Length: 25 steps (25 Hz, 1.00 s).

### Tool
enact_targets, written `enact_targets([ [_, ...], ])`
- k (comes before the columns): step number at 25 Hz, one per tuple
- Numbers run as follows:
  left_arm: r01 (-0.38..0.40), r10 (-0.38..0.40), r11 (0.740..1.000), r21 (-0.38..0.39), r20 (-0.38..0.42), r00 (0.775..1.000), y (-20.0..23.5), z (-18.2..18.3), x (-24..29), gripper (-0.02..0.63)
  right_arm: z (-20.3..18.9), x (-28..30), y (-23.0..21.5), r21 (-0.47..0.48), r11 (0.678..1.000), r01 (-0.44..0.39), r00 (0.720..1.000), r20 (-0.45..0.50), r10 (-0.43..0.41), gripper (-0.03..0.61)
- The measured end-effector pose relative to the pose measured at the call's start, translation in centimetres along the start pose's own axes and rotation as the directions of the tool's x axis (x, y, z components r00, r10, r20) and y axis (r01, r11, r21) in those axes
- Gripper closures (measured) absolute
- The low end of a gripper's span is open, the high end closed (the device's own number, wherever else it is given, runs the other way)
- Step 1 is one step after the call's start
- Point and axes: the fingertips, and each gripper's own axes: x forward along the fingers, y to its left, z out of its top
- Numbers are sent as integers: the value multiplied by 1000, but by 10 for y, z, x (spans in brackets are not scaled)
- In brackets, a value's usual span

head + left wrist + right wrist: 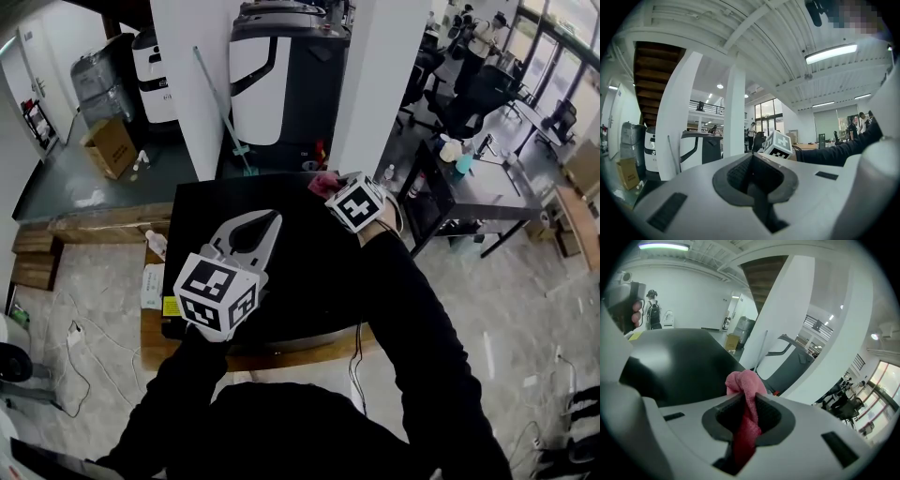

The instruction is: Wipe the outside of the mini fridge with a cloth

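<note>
Seen from above in the head view, the black mini fridge [300,267] fills the middle, its flat top facing me. My right gripper [334,190] hovers over the fridge's far edge, shut on a pink cloth [323,180]. In the right gripper view the cloth [742,383] bunches out past the gripper [746,398], above the glossy black top [679,359]. My left gripper [274,218] is held over the fridge's front left part, shut and with nothing in it. The left gripper view shows its jaws [751,155] meeting, with the right gripper's marker cube [777,144] beyond them.
Two white columns [192,84] and a black and white machine [281,75] stand right behind the fridge. A cardboard box [111,146] sits far left. A dark desk [478,187] with bottles is at the right. The fridge rests on a wooden platform [155,333]; cables trail on the floor.
</note>
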Motion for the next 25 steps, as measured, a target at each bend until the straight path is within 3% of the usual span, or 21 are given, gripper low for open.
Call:
enact_targets([
  [6, -26, 26, 1000, 17, 16, 1000, -23, 8, -9, 607, -13, -24, -17, -23, 998, 52, 999, 17, -52, 515],
  [10, -50, 48, 998, 35, 52, 998, -38, 31, -25, 607, 12, -76, -27, 11, 998, 55, 988, 146, -56, 515],
  [17, -69, 62, 996, 57, 125, 990, -60, 54, -75, 607, 65, -202, 11, -24, 1000, 16, 886, 463, -3, 515],
  [21, -43, 35, 996, 81, 103, 994, -77, 42, -97, 607, 66, -246, 61, -74, 996, -47, 840, 536, 80, 514],
  [25, -18, 10, 997, 76, 103, 995, -85, 15, -139, 607, 65, -271, 131, -168, 986, 3, 825, 558, 93, 514],
])
